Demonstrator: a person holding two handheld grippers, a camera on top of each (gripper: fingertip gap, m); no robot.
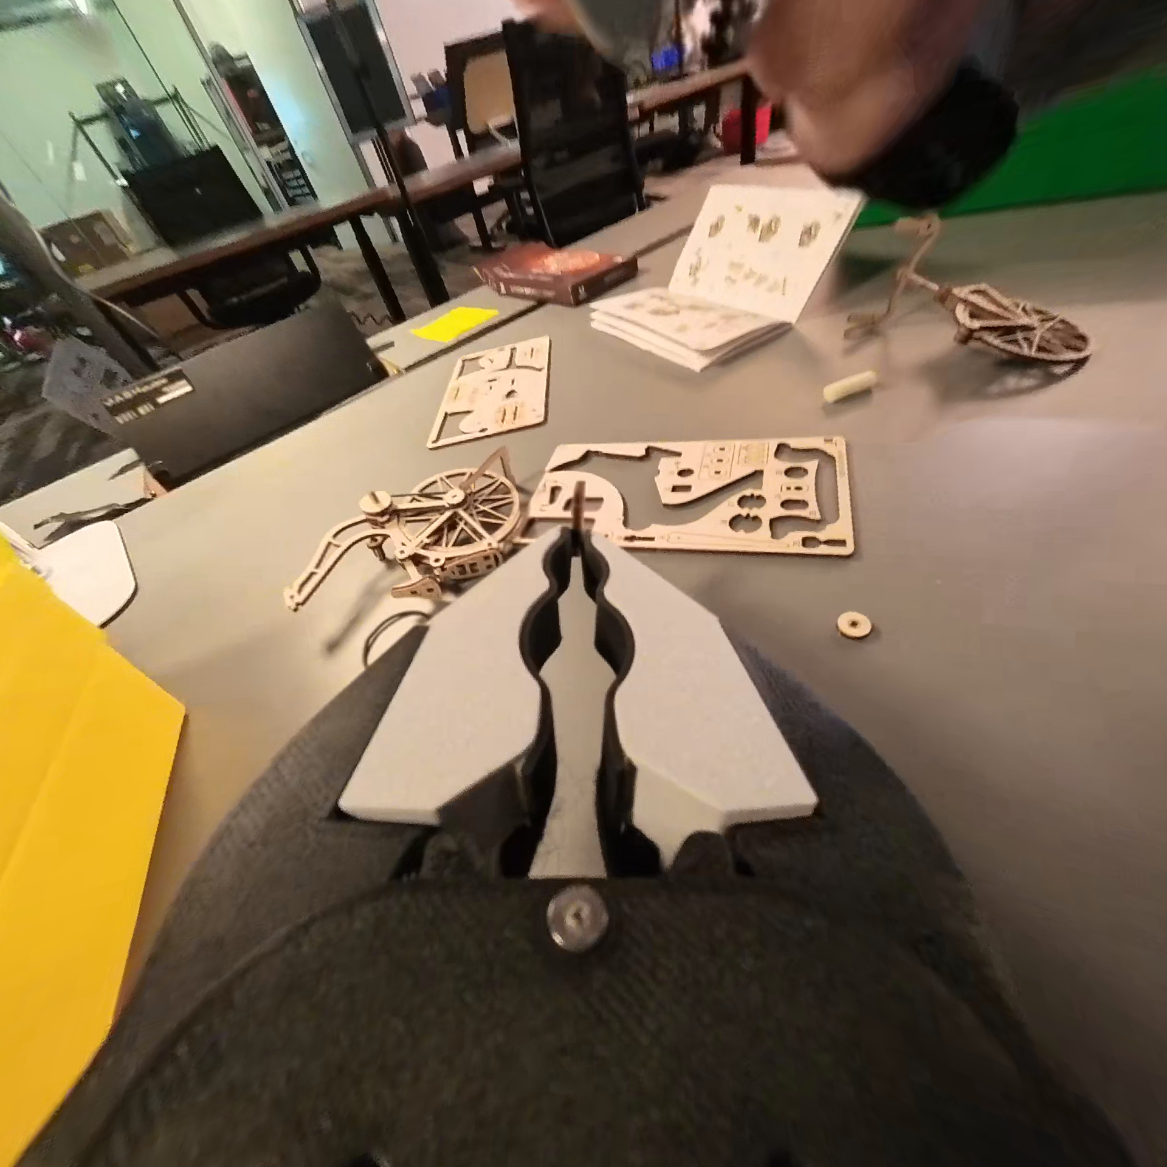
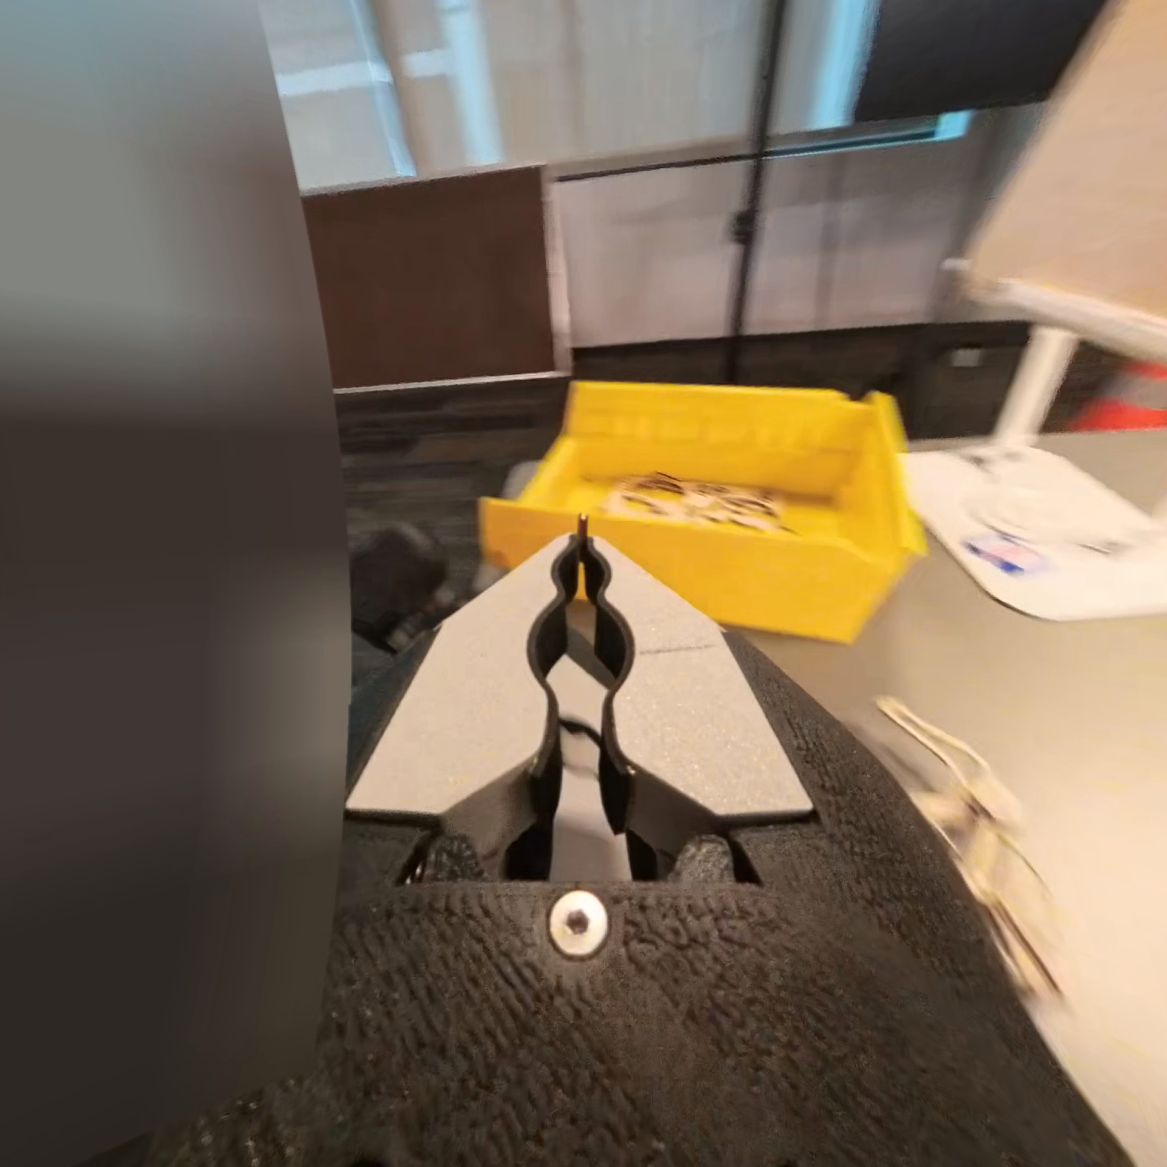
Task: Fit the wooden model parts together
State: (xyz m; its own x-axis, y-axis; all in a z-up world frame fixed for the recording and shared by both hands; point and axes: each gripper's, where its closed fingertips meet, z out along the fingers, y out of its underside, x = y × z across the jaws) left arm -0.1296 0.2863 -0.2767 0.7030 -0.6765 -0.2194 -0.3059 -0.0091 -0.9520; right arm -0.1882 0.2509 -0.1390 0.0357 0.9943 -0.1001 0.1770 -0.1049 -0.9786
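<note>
**A:** What does each tool hold?

**B:** The left tool (image 1: 576, 537), at frame centre, is pinched on a thin wooden part (image 1: 578, 502) that sticks up from its tips. The right tool (image 2: 581, 548) grips a small sliver (image 2: 582, 523) the same way, in front of a yellow bin (image 2: 694, 556).

**A:** Where is the model?

**B:** The half-built model (image 1: 436, 537) lies on the bench (image 1: 947, 631), left of centre, beside a cut sheet (image 1: 701, 492).

**A:** Advice?

**B:** Probably line up slot and tab squarely and press gently; the thin wood looks liable to snap.

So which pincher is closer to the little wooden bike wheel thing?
Left. The left gripper hangs just beside the half-built wooden wheel assembly, pinching a thin wooden piece. The right gripper points away, toward the yellow bin.
</note>
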